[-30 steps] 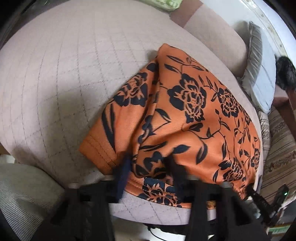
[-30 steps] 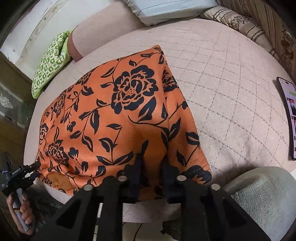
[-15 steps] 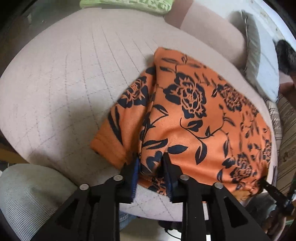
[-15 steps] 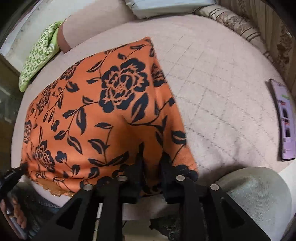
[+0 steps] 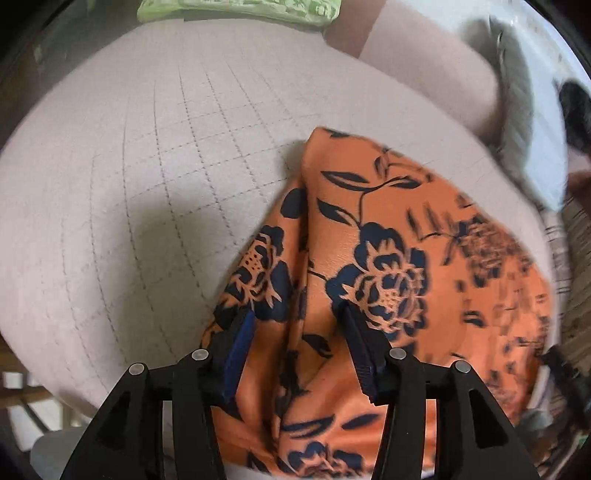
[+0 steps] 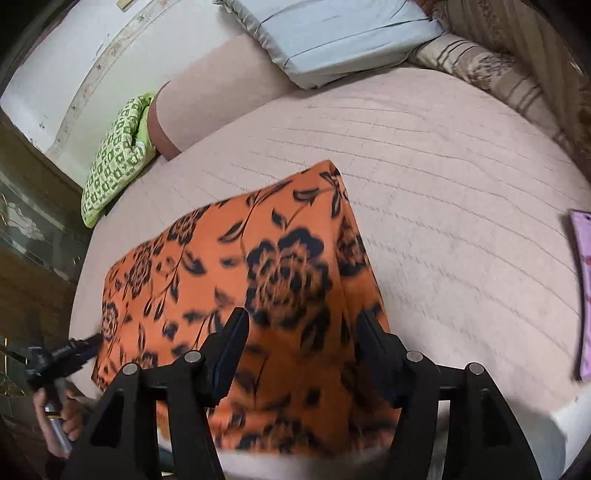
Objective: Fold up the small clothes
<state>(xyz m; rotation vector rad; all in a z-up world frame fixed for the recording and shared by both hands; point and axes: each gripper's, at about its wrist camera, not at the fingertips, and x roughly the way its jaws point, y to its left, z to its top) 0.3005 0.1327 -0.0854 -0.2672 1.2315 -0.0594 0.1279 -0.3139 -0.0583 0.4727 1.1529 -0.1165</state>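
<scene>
An orange garment with dark blue flowers [image 5: 388,258] lies folded on the beige quilted bed [image 5: 147,184]; it also shows in the right wrist view [image 6: 240,266]. My left gripper [image 5: 295,325] is open over the garment's near left part, its fingers apart with cloth lying between them. My right gripper [image 6: 301,325] is open over the garment's near right part, jaws wide. The left gripper shows in the right wrist view [image 6: 74,350], held by a hand at the garment's left edge.
A green patterned cloth [image 6: 118,158] lies at the bed's far left corner. A pale blue pillow [image 6: 332,33] and a striped cushion [image 6: 491,74] lie at the back. A phone [image 6: 585,288] lies on the bed to the right.
Both grippers were shut on the garment's near edge; both have opened and let it go. Both have moved forward over the garment, which now lies flat.
</scene>
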